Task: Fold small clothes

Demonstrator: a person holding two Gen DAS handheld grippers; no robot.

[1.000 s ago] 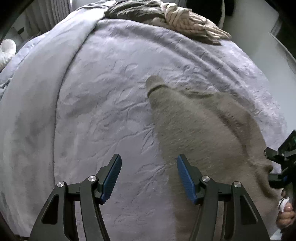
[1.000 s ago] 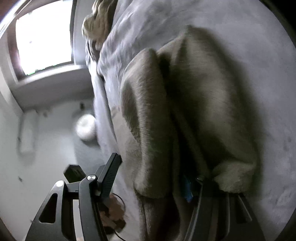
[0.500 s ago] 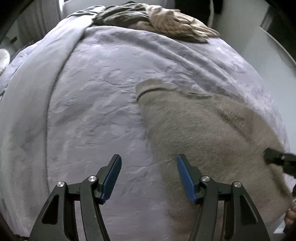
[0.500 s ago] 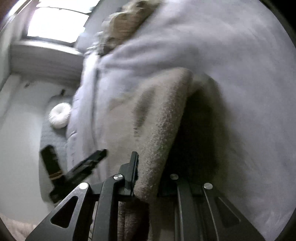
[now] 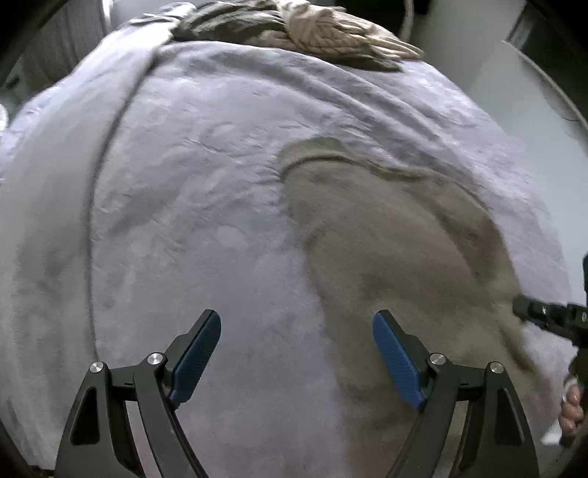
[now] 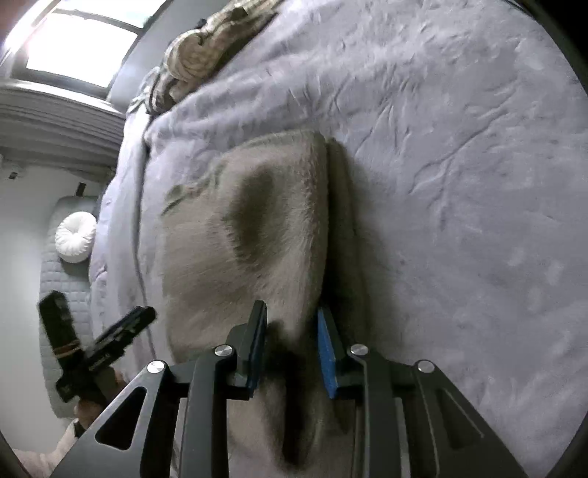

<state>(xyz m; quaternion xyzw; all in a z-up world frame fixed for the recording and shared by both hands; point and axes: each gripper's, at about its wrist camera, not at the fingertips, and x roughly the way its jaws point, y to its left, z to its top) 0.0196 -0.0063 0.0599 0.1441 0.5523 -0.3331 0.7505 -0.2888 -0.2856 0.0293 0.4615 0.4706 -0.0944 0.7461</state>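
Note:
A small fuzzy beige garment point(image 5: 397, 257) lies on the lilac bed cover point(image 5: 183, 184), folded over on itself, with a cuff end pointing away. My left gripper point(image 5: 297, 353) is open and empty above the garment's left edge. My right gripper point(image 6: 292, 342) has its jaws partly apart around a fold of the same garment point(image 6: 257, 228), with fabric between the blue pads point(image 6: 325, 353). The right gripper also shows at the right edge of the left wrist view point(image 5: 551, 320). The left gripper shows at the left of the right wrist view point(image 6: 99, 353).
A pile of other clothes point(image 5: 312, 33) lies at the far end of the bed, also seen in the right wrist view point(image 6: 198, 59). A white round cushion point(image 6: 75, 237) sits on a grey quilted mat beside the bed, below a window.
The right gripper has laid the garment's fold down flat on the bed and its jaws have opened a little. The left gripper has stayed open and shifted slightly.

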